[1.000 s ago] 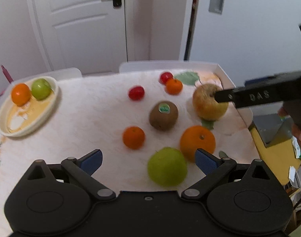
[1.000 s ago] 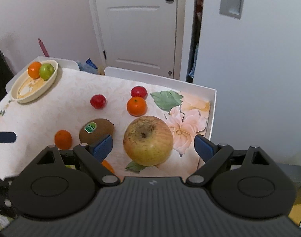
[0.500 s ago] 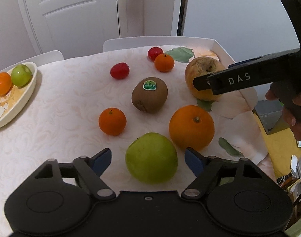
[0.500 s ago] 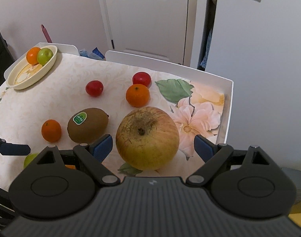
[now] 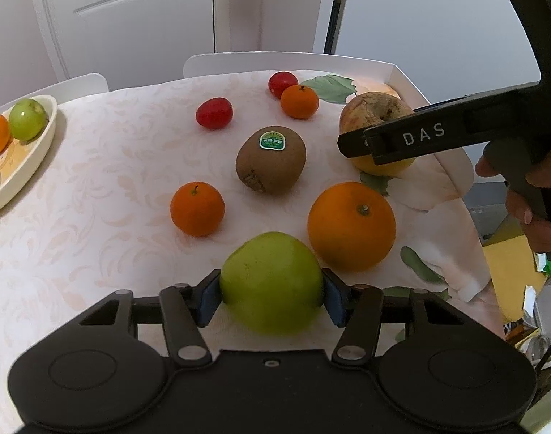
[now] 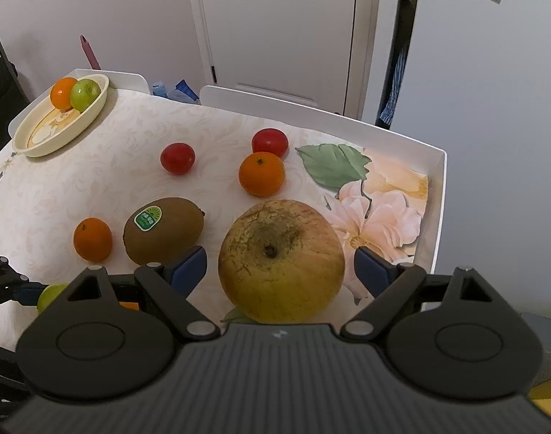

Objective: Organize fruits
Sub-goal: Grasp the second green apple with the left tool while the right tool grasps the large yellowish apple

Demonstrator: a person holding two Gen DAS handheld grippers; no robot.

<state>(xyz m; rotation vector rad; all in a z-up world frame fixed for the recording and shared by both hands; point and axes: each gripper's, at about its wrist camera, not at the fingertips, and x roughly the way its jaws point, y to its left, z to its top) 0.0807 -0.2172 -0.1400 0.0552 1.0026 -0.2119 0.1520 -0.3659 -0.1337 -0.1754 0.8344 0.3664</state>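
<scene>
Here, smooth green apple [image 5: 272,282] pinched in left claw [image 5: 271,294], unblemished skin

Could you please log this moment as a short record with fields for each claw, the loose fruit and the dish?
left claw: shut on green apple
right claw: open, straddling yellow apple, gaps both sides
loose on tablecloth: large orange, kiwi, two small oranges, two red fruits
dish: holds one small orange and one green fruit

green apple [image 5: 272,282]: smooth, upright, between the left tongs' [image 5: 272,294] pads
russet apple [image 6: 281,258]: stem up, between the right tongs' [image 6: 281,271] spread fingers
kiwi [image 5: 271,159]: stickered, on its side
</scene>
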